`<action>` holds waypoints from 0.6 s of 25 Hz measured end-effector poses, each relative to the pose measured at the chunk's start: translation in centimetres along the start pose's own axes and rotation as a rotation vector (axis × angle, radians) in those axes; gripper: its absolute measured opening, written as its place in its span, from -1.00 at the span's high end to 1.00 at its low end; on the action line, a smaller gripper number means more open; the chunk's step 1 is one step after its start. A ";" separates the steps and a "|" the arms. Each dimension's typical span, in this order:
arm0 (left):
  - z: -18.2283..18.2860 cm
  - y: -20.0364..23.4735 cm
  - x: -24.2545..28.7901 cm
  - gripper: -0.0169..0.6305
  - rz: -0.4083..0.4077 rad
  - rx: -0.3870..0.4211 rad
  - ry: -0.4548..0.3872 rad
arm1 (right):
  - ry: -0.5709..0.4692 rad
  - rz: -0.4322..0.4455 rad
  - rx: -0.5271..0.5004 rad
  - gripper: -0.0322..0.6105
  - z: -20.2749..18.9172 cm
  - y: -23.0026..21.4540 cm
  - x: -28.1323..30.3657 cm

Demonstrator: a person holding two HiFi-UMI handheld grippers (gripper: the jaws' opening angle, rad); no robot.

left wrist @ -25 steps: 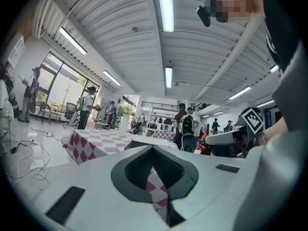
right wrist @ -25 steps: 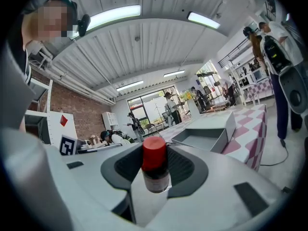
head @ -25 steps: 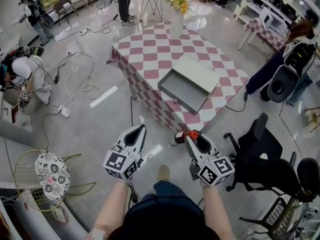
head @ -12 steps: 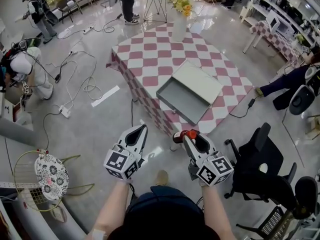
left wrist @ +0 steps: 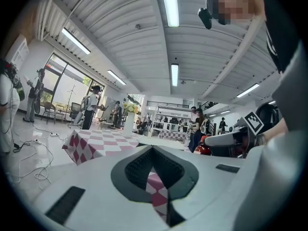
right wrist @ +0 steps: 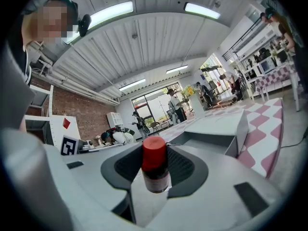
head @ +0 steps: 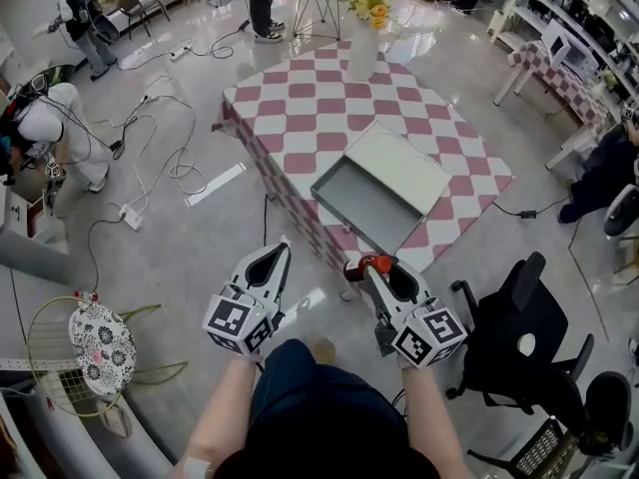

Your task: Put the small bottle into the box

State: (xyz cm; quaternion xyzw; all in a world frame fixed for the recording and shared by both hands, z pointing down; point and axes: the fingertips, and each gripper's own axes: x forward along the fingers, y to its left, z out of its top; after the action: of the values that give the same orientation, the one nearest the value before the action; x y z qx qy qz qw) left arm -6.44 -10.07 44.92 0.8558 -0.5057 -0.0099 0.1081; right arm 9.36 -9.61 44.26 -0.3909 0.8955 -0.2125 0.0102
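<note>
A small dark bottle (head: 357, 266) with a red cap (right wrist: 154, 154) sits between the jaws of my right gripper (head: 375, 265), which is shut on it and held above the floor, short of the table. In the right gripper view the bottle (right wrist: 155, 175) stands upright between the pads. The grey box (head: 367, 200) lies open on the pink-checked table (head: 300, 108), its lid (head: 404, 166) folded back behind it. Beside the right one, my left gripper (head: 282, 250) is at the same height; its tips meet and it holds nothing (left wrist: 153, 149).
A black office chair (head: 519, 337) stands close on the right. A white vase with yellow flowers (head: 361, 48) is at the table's far corner. Cables (head: 170, 163) trail over the floor at left, near a crouching person (head: 55, 128) and a wire stool (head: 100, 345).
The table and box have come a little nearer and lower in the head view. Both grippers keep their places and their jaws. The person at the right has moved further off to the right.
</note>
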 end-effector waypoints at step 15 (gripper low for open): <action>0.1 0.6 4.6 0.95 -0.055 0.002 0.031 | -0.001 -0.010 0.018 0.44 1.4 -2.2 2.4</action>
State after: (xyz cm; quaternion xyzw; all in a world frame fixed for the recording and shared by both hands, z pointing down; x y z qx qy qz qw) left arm -4.76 -14.33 45.38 0.8696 -0.4804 0.0007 0.1146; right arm 9.49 -13.11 44.22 -0.3952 0.8916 -0.2205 0.0131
